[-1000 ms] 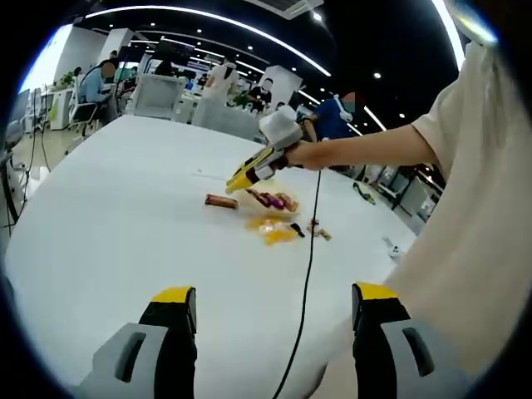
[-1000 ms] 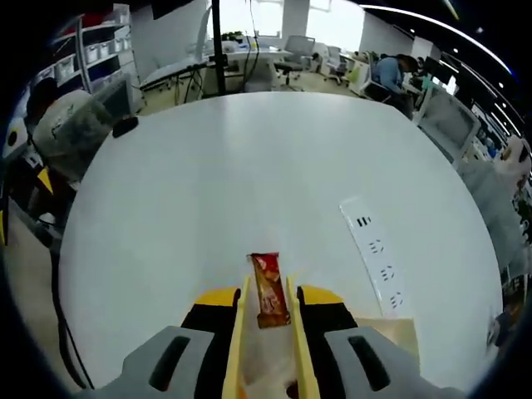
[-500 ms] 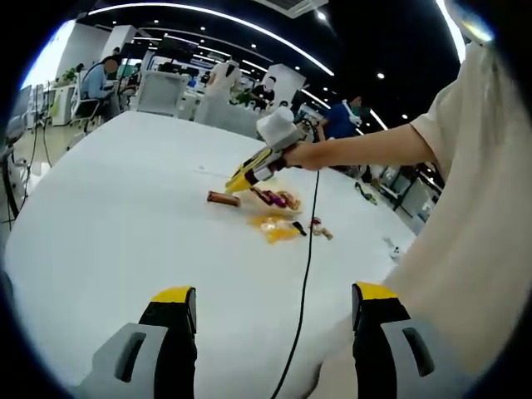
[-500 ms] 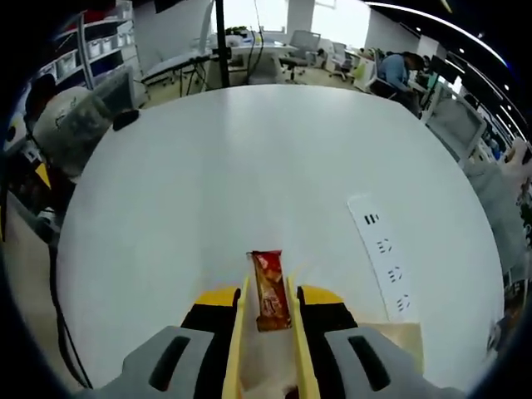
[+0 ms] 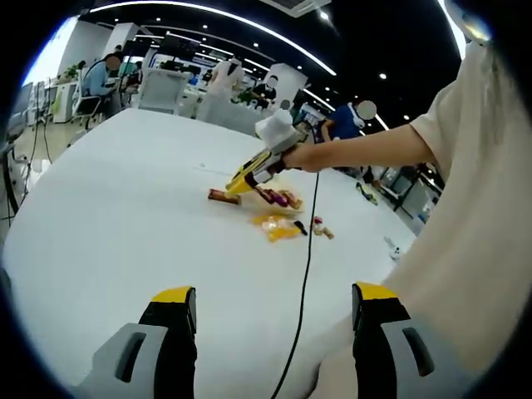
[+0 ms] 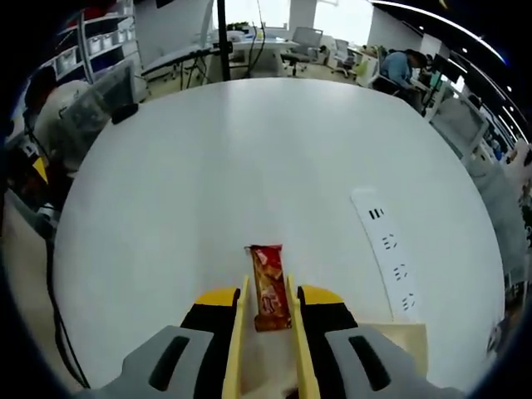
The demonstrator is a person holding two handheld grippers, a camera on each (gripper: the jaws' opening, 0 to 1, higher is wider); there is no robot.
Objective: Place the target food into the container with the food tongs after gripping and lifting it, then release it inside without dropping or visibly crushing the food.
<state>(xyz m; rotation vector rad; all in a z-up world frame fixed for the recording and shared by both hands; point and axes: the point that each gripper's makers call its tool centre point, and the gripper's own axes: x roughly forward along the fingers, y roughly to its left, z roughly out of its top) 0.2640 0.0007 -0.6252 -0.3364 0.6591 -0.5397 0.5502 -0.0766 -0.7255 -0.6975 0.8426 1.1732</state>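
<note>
Currently the right gripper [image 6: 266, 309] works yellow food tongs [image 6: 235, 332], whose two arms bracket one red-brown snack bar [image 6: 267, 285] lying on the white table [image 6: 208, 166]; whether they already pinch it cannot be told. The grip-and-lift step seems in hand; next comes a gentle squeeze, a lift, then a carry to the pale container [image 6: 399, 345] at about four o'clock. One white power strip [image 6: 387, 259] lies at two o'clock. The left gripper [image 5: 270, 328] hangs open and empty over the table, with several wrapped snacks [image 5: 278, 226] well ahead of it.
</note>
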